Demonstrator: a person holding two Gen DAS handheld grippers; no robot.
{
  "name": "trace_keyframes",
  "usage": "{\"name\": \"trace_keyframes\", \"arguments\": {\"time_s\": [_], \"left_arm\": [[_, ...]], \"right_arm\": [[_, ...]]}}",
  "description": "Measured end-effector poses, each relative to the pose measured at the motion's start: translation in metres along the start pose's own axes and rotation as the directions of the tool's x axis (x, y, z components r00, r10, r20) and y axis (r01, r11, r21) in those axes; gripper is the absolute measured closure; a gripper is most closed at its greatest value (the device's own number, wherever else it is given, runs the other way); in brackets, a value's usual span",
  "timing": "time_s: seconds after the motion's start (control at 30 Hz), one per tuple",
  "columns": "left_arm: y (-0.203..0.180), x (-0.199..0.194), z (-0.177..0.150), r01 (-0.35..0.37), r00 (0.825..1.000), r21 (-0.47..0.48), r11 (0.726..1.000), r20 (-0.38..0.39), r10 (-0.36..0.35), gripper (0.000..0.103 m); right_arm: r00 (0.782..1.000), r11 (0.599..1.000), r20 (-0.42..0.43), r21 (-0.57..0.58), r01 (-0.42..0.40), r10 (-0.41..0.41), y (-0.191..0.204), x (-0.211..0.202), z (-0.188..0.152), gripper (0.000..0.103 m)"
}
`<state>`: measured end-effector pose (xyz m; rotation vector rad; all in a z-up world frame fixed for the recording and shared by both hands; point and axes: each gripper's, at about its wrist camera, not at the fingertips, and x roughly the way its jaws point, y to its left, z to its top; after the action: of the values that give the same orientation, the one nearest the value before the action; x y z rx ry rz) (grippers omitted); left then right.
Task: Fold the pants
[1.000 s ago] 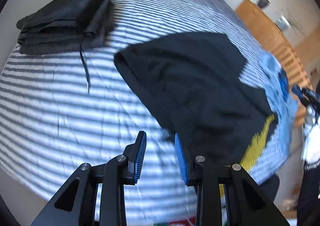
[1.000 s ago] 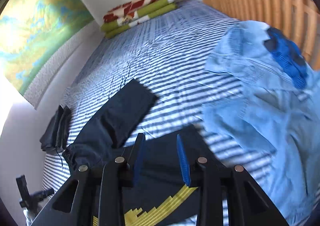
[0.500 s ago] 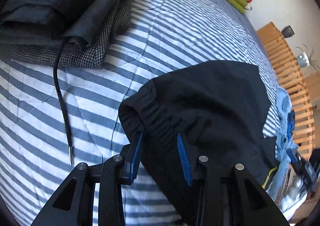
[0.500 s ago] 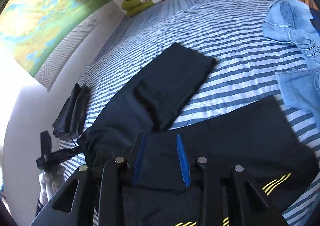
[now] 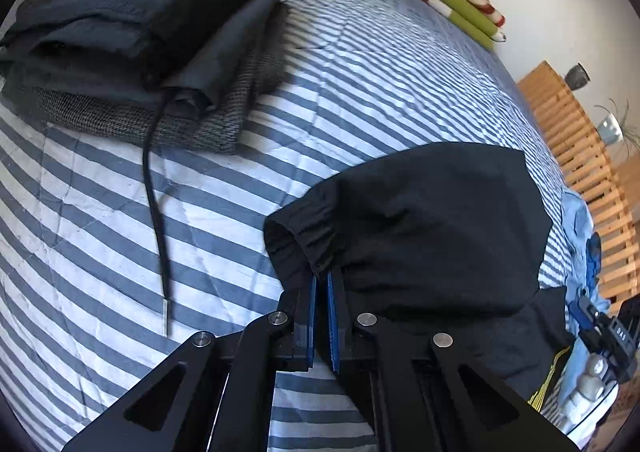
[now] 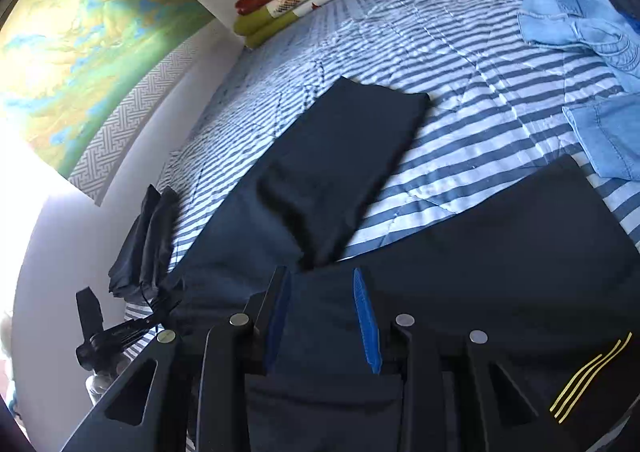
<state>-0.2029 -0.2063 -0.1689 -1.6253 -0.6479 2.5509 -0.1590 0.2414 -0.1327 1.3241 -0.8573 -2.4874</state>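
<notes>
Our left claw (image 5: 322,284) pinches the elastic waistband of the black fabric pants (image 5: 432,228), which lie on the blue-and-white striped bed (image 5: 360,92). Our right claw (image 6: 322,316) is spread over the same pants, holding nothing. We should grip the other waistband corner before lifting, so the fold stays even.

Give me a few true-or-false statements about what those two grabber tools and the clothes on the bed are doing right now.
1. The left gripper is pinching the black pants at the waistband. True.
2. The right gripper is clamped shut. False: its fingers stand apart over dark fabric.
3. The bedcover is plain white. False: it has blue and white stripes.
4. Blue denim lies on the bed. True.
5. The folded dark clothes hang from the wall. False: they lie stacked on the bed.
</notes>
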Motion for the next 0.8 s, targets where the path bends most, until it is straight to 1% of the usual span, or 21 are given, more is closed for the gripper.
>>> {"name": "trace_keyframes", "arguments": {"time_s": [0.1,0.17,0.2,0.23,0.3,0.33,0.37,0.4,0.43,0.47,0.5,0.53,0.57,0.6,0.63,0.67,0.73,0.8], "left_arm": [[0.006,0.001,0.007,-0.046,0.999,-0.002,0.999,-0.003,0.046,0.098],[0.012,0.001,0.009,-0.067,0.998,-0.025,0.997,0.008,0.067,0.098],[0.012,0.004,0.010,-0.079,0.997,-0.020,0.997,-0.003,0.079,0.094],[0.011,0.005,0.009,-0.090,0.996,-0.010,0.996,-0.007,0.090,0.093],[0.012,0.001,0.008,-0.081,0.997,-0.015,0.997,0.008,0.081,0.090],[0.012,-0.002,0.008,-0.066,0.998,-0.026,0.997,0.002,0.066,0.085],[0.013,-0.006,0.008,-0.045,0.999,-0.032,0.998,-0.002,0.045,0.073],[0.014,-0.011,0.007,-0.016,1.000,-0.033,0.999,0.001,0.016,0.065],[0.016,-0.019,0.007,0.007,1.000,-0.041,0.999,0.017,-0.007,0.064],[0.017,-0.024,0.007,0.020,0.999,-0.048,0.999,0.026,-0.019,0.063],[0.019,-0.029,0.008,0.036,0.999,-0.057,0.998,0.035,-0.034,0.061],[0.022,-0.033,0.008,0.051,0.998,-0.073,0.996,0.047,-0.048,0.057],[0.024,-0.034,0.008,0.052,0.998,-0.081,0.995,0.050,-0.048,0.048],[0.025,-0.034,0.007,0.048,0.998,-0.086,0.995,0.051,-0.044,0.046],[0.026,-0.032,0.005,0.044,0.998,-0.087,0.995,0.048,-0.040,0.046],[0.027,-0.030,0.004,0.036,0.999,-0.090,0.995,0.037,-0.033,0.046],[0.030,-0.023,0.001,0.019,1.000,-0.078,0.997,0.013,-0.018,0.046],[0.030,-0.020,0.000,0.001,1.000,-0.067,0.998,0.001,-0.001,0.045]], "right_arm": [[1.000,0.999,0.008,-0.033,0.026,-0.026,0.005,-0.002,0.001,0.073],[0.999,0.997,0.019,-0.054,0.051,-0.050,0.008,-0.002,0.000,0.073],[0.998,0.997,0.019,-0.056,0.052,-0.051,0.008,-0.002,0.000,0.073],[0.999,0.997,0.013,-0.055,0.048,-0.048,0.008,-0.001,-0.001,0.073],[0.999,0.998,-0.016,-0.048,0.036,-0.037,0.012,0.004,-0.005,0.073],[0.999,0.998,-0.043,-0.056,0.008,-0.010,0.017,0.007,-0.009,0.073],[0.996,0.996,-0.080,-0.082,-0.034,0.028,0.028,0.010,-0.016,0.072],[0.992,0.991,-0.114,-0.114,-0.070,0.056,0.038,0.013,-0.023,0.072],[0.984,0.980,-0.153,-0.164,-0.115,0.090,0.054,0.015,-0.035,0.072],[0.977,0.967,-0.182,-0.205,-0.151,0.114,0.068,0.017,-0.047,0.072],[0.964,0.944,-0.229,-0.263,-0.198,0.138,0.086,0.020,-0.064,0.072],[0.951,0.919,-0.274,-0.319,-0.232,0.145,0.102,0.024,-0.081,0.072],[0.940,0.888,-0.314,-0.382,-0.254,0.134,0.119,0.028,-0.100,0.072],[0.933,0.857,-0.343,-0.444,-0.263,0.109,0.134,0.033,-0.121,0.072],[0.925,0.822,-0.372,-0.502,-0.267,0.074,0.146,0.039,-0.141,0.072],[0.918,0.795,-0.394,-0.542,-0.271,0.044,0.154,0.044,-0.156,0.072],[0.900,0.737,-0.434,-0.621,-0.267,-0.039,0.165,0.054,-0.191,0.072],[0.885,0.706,-0.451,-0.664,-0.247,-0.115,0.167,0.061,-0.213,0.072]]}}
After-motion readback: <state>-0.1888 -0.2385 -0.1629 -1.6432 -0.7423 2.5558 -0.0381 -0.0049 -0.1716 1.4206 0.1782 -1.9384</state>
